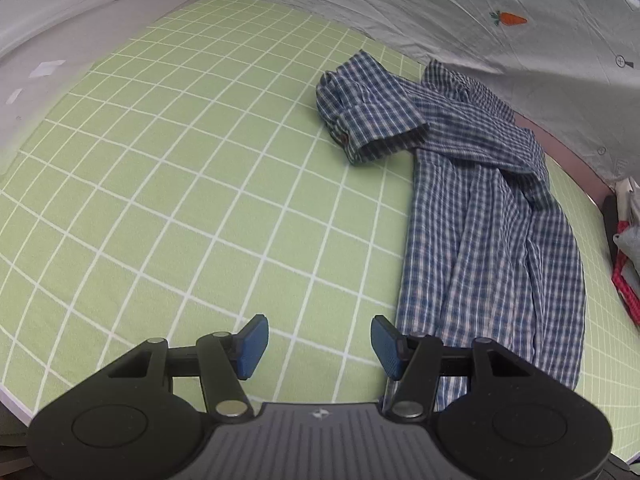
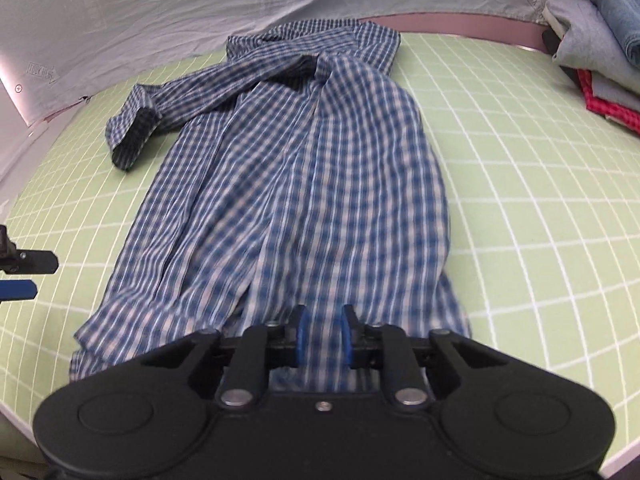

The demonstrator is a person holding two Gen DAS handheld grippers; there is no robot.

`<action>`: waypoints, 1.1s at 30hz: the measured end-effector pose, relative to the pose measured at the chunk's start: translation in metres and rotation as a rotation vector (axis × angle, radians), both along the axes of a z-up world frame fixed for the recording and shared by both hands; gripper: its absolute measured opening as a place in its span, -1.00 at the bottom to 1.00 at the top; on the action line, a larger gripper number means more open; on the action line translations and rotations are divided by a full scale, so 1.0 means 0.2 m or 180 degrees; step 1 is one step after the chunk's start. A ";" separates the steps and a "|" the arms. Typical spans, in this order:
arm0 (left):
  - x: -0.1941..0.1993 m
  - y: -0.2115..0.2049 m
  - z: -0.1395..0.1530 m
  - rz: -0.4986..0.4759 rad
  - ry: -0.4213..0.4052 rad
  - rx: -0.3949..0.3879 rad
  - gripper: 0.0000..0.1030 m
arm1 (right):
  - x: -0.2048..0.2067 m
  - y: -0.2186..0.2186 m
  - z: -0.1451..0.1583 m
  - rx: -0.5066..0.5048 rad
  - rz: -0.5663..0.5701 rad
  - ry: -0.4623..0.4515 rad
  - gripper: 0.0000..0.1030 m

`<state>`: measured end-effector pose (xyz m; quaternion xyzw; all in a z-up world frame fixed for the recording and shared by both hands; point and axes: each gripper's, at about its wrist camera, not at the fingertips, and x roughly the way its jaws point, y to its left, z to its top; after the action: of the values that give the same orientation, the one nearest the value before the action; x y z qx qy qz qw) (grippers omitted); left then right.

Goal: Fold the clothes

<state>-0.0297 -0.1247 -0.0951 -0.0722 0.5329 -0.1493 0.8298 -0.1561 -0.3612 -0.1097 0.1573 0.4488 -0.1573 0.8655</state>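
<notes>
A blue and white checked shirt (image 2: 304, 184) lies lengthwise on the green grid mat (image 2: 520, 208), collar at the far end, one sleeve (image 2: 136, 132) flung out to the left. My right gripper (image 2: 324, 336) is shut on the shirt's near hem, with cloth bunched between its blue pads. In the left wrist view the same shirt (image 1: 492, 232) lies to the right, its cuffed sleeve (image 1: 368, 116) folded across the mat. My left gripper (image 1: 320, 346) hovers open over bare mat (image 1: 180, 200) just left of the hem, holding nothing. Its tip (image 2: 20, 276) shows at the left edge of the right wrist view.
A pale sheet (image 2: 180, 8) printed with carrots hangs along the far side of the mat. A stack of folded clothes (image 2: 596, 40), denim, grey and red, sits at the far right corner. The mat's near edge (image 2: 624, 448) drops off just behind my grippers.
</notes>
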 end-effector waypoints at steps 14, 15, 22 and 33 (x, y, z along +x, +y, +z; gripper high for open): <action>-0.16 -0.04 -0.02 -0.0261 0.0073 0.0090 0.14 | -0.18 0.23 0.06 -0.0022 0.0247 -0.0018 -0.65; -0.15 -0.04 -0.02 -0.0248 0.0054 0.0081 0.15 | -0.18 0.22 0.08 -0.0032 0.0241 -0.0081 -0.64; -0.12 -0.11 0.06 -0.0075 -0.0086 0.0040 0.21 | -0.10 0.04 0.19 -0.0217 0.0107 -0.0354 -0.50; -0.03 -0.24 0.09 0.0289 -0.0221 0.0135 0.24 | 0.24 -0.30 0.26 -0.0509 0.0115 -0.0635 -0.48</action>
<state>-0.0353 -0.1731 -0.0767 -0.0735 0.5029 -0.1025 0.8551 -0.1088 -0.4221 -0.0579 0.0946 0.3493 -0.1605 0.9183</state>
